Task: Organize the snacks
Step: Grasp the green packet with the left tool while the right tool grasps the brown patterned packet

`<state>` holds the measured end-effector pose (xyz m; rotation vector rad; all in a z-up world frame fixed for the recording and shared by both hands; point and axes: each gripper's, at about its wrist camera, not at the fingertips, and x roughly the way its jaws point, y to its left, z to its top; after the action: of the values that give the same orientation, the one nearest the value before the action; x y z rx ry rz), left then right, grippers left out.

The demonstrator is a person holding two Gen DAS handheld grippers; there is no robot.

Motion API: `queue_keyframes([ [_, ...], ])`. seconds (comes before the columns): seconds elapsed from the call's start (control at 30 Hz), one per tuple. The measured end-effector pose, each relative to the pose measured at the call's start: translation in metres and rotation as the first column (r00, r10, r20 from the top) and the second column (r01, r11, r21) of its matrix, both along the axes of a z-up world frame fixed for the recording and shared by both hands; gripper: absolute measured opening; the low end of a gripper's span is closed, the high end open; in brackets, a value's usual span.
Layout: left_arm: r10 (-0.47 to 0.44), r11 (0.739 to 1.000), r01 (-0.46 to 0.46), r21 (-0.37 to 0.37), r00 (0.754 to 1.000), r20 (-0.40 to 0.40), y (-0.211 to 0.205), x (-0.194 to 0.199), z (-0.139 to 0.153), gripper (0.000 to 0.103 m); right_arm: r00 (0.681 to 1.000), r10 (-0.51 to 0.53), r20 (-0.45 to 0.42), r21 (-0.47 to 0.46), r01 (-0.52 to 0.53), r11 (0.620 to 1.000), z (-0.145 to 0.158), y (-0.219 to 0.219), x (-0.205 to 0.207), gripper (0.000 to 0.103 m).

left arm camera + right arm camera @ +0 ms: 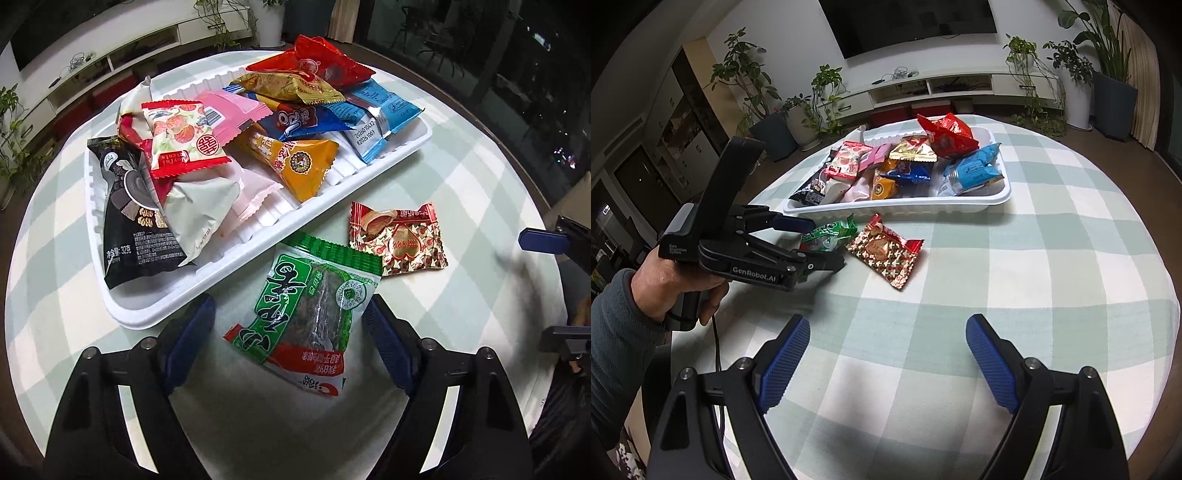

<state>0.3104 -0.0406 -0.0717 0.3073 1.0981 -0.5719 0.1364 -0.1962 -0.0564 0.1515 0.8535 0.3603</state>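
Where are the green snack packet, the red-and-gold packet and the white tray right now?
green snack packet (310,295): left wrist view, middle of its clear window.
red-and-gold packet (400,240): left wrist view, centre of its printed face.
white tray (960,205): right wrist view, near rim, bare plastic.

A white ribbed plastic tray (391,157) sits on the table ahead of you, heaped with crinkled snack packets: black at its left end, then red-and-white, pink, orange, gold, blue and red toward the far right. Two packets lie flat on the cloth, just outside the tray's near rim. The green-and-clear plastic packet (306,317), red at its near end, is closest to you. The red-and-gold foil packet (399,240) lies just right of it, almost touching.
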Motion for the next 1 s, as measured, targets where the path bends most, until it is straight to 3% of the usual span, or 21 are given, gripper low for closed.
queue_keyframes([
  [0.2, -0.005, 1.0, 0.005, 0.029, 1.0, 0.005, 0.001, -0.004, -0.001, 0.074, 1.0, 0.005, -0.001, -0.005, -0.005, 1.0, 0.0, 0.001, 0.0, 0.089],
  [0.33, 0.016, 0.999, -0.017, 0.036, 1.0, 0.009, 0.007, -0.013, 0.001, 0.058, 1.0, 0.015, -0.002, -0.017, -0.015, 1.0, 0.0, 0.004, 0.002, 0.089],
  [0.5, 0.038, 0.999, -0.038, 0.01, 0.999, 0.004, 0.015, -0.016, 0.003, 0.049, 1.0, 0.028, 0.002, -0.039, -0.028, 0.999, 0.002, 0.009, 0.005, 0.089],
  [0.6, 0.049, 0.999, -0.049, 0.005, 0.999, 0.008, 0.02, -0.025, 0.006, 0.037, 0.999, 0.035, 0.005, -0.054, -0.035, 0.998, 0.003, 0.011, 0.009, 0.089],
  [0.8, 0.048, 0.999, -0.048, -0.004, 0.999, 0.013, 0.026, -0.04, 0.006, 0.037, 0.998, 0.058, 0.012, -0.111, -0.057, 0.992, 0.006, 0.017, 0.021, 0.088],
  [1.0, 0.029, 0.998, -0.03, 0.052, 0.999, 0.027, 0.019, -0.047, 0.005, 0.04, 0.995, 0.096, 0.012, -0.165, -0.093, 0.982, 0.009, 0.027, 0.043, 0.088],
])
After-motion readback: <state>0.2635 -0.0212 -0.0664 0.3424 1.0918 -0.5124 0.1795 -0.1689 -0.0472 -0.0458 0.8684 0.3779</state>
